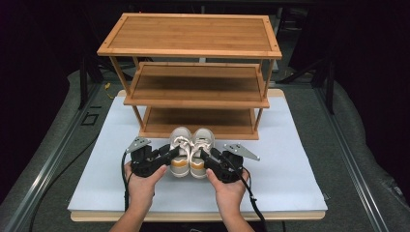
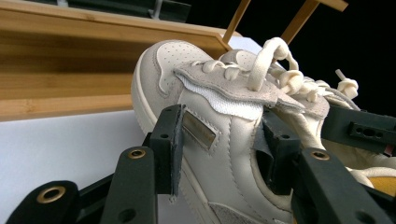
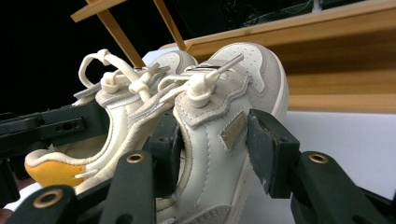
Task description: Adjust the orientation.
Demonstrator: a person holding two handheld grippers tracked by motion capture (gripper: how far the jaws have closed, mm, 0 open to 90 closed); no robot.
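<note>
A: What does the high view give you?

B: I see a pair of cream shoes side by side on the white board [image 1: 290, 159], just in front of the bottom tier of the wooden rack [image 1: 193, 72]. My left gripper [image 1: 167, 154] comes at the left shoe [image 1: 180, 151] from the left, and my right gripper [image 1: 208, 155] at the right shoe [image 1: 202, 151] from the right.

A: And the left gripper view?

B: The jaws are clamped on the left shoe [image 2: 219, 135]: one pad on its outer side, the other inside the opening beside the tongue. The rack [image 2: 70, 60] lies beyond the toe.

A: The right gripper view?

B: The same, mirrored. The jaws pinch the outer wall of the right shoe [image 3: 219, 126], one pad outside, one inside. The left shoe [image 3: 116, 116] sits just beside it, with my left gripper [image 3: 46, 126] on its far side.
</note>
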